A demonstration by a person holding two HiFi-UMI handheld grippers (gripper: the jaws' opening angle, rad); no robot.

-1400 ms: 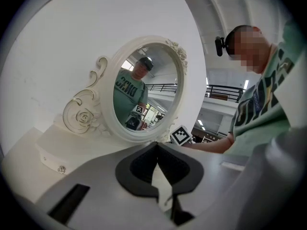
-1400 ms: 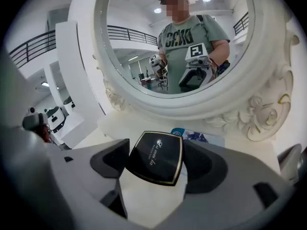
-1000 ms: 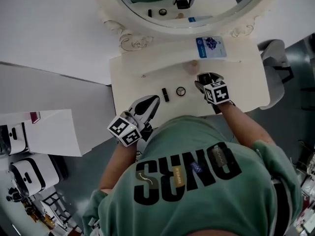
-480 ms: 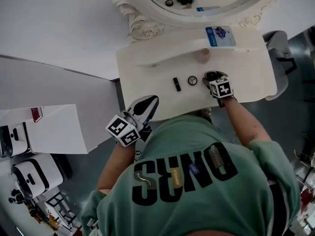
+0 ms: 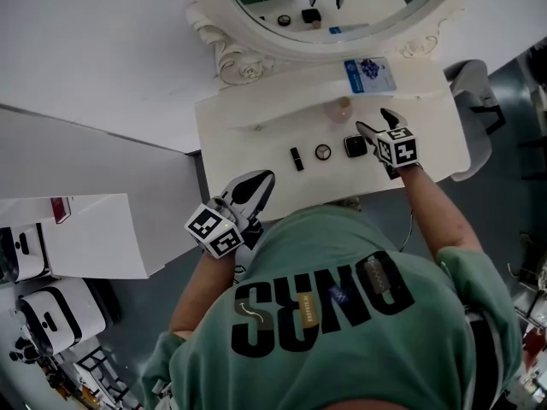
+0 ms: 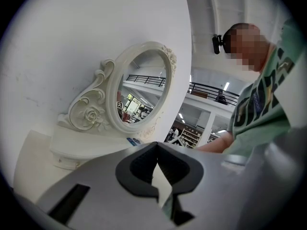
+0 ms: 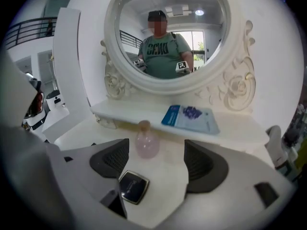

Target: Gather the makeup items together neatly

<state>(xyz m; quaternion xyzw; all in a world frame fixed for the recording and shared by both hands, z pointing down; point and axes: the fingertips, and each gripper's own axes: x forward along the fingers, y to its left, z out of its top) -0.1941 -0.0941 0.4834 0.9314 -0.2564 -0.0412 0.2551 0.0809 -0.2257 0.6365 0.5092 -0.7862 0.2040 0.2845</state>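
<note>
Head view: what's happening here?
A person works at a white vanity table with two handheld grippers. The right gripper is open beside the square black compact, which lies flat on the tabletop, ungripped. It sits in a row with a round compact and a black lipstick tube; a pink bottle stands behind. The left gripper is shut, empty, off the table's front edge.

An oval mirror [image 5: 376,7] in a carved white frame [image 5: 224,54] stands at the back of the cream surface [image 5: 248,156]. White machines [image 5: 51,301] with dark panels sit on the floor at lower left.
</note>
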